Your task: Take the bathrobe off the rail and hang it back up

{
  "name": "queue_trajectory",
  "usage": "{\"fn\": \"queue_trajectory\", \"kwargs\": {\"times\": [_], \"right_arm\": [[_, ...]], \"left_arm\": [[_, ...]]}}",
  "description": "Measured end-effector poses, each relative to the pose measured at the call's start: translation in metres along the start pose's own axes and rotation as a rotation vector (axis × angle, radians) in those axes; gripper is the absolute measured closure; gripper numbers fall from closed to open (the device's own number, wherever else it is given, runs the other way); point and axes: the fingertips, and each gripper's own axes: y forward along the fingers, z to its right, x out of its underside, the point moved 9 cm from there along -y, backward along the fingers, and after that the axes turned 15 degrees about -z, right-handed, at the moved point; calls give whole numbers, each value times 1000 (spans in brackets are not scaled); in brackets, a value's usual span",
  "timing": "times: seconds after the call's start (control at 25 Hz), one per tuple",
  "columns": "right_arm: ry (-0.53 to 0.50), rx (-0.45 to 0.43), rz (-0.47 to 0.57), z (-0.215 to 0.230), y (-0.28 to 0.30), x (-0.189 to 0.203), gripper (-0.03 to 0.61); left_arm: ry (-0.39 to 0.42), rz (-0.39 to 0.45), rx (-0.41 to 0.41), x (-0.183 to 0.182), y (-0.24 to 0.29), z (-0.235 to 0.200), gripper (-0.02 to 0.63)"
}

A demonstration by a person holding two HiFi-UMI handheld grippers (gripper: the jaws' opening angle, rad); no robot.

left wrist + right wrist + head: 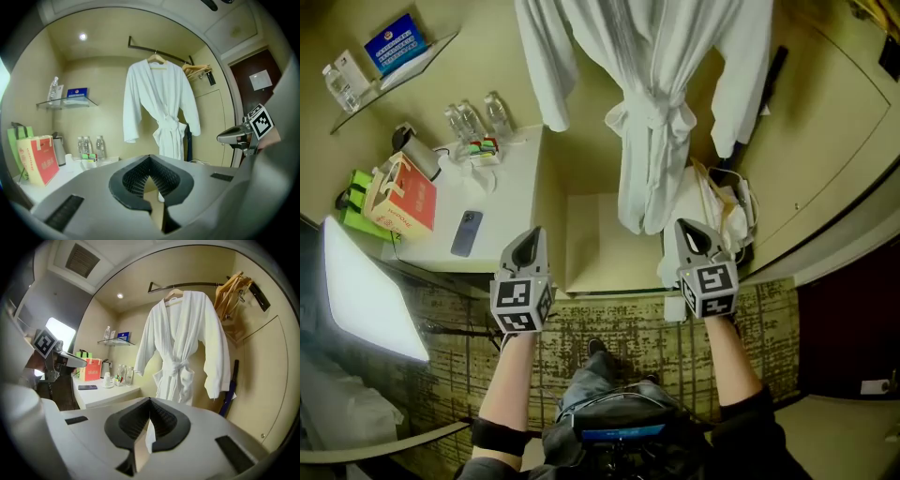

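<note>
The bathrobe [157, 101] is made of soft white cloth, the rail [140, 48] of dark matt metal, the hangers [197, 70] of wood.

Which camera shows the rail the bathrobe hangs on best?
The right gripper view: the rail runs large and unblocked above the bathrobe and its hanger. The left gripper view shows it too, but smaller. The head view shows the bathrobe but no rail.

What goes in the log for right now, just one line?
bathrobe: hanging on rail | left gripper: shut, empty | right gripper: shut, empty | neither touches bathrobe
</note>
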Motion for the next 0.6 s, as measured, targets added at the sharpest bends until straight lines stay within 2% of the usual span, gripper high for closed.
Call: {"fn": "queue_trajectory", "kwargs": {"times": [0.28, 0.6], "right_arm": [[43, -22, -20, -5, -40, 41, 557], [60, -38, -25, -6, -76, 67, 557]], "left_arm": [[-83, -35, -8, 44, -43, 17, 614], [-115, -52, 19, 78, -69, 47, 614]]}}
